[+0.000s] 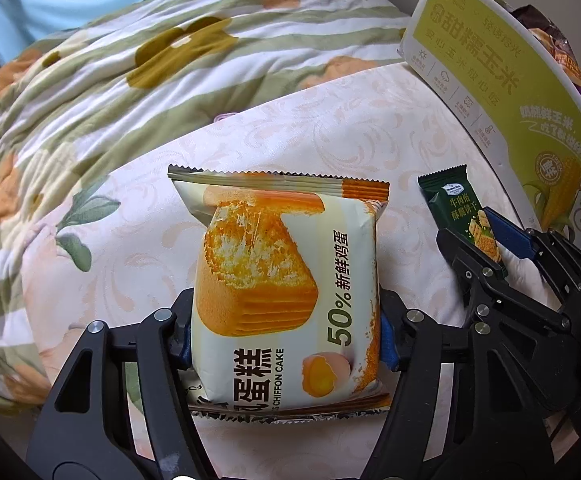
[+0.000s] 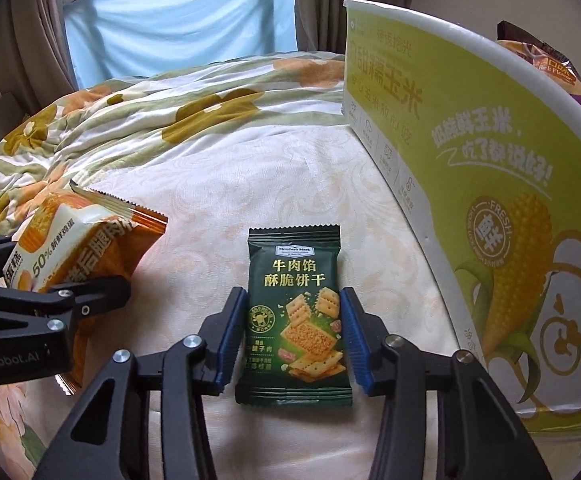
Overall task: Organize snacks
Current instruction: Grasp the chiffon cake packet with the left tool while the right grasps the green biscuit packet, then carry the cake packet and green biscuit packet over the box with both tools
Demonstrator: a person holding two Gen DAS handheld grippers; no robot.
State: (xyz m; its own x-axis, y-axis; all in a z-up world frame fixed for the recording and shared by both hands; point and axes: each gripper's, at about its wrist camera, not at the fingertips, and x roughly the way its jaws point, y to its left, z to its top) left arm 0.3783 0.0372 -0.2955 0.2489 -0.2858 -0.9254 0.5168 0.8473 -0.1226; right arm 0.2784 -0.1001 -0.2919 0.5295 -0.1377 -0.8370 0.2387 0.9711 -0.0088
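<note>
1. Scene: a bed (image 2: pixel 290 184) with a pale patterned mattress cover, a floral quilt (image 1: pixel 138 80) bunched at the far side, and a green-and-white corn box (image 2: pixel 490 184) standing open at the right edge.
2. Left gripper (image 1: pixel 284 344): jaws clamped on the cake pack (image 1: pixel 286 288), with the blue pads pressing its two long sides near the lower half. The pack is puffy and air-filled, with a second orange pack under it, visible in the right wrist view; whether both are in the grip cannot be told.
3. Right gripper (image 2: pixel 290 340): jaws closed against the cracker pack (image 2: pixel 296 320), pads touching its left and right edges about mid-height. The pack lies flat on the bed, just beside the box wall.
4. Handling, cake pack: judged light, soft and squashy, with slick film. A hard squeeze would crush the cake, so hold it at the sides and stay clear of the sealed ends.
5. Handling, cracker pack: judged very light, thin and brittle inside. An edge grip on slick film may let it slip or tilt. The soft bed gives under the jaws, which helps the pads get below the edges.
6. Another dark snack bag (image 2: pixel 538 56) already sticks out of the box, so the box looks like the drop target for both packs.
7. Risk: the box wall is close to the right gripper on lifting.
</note>
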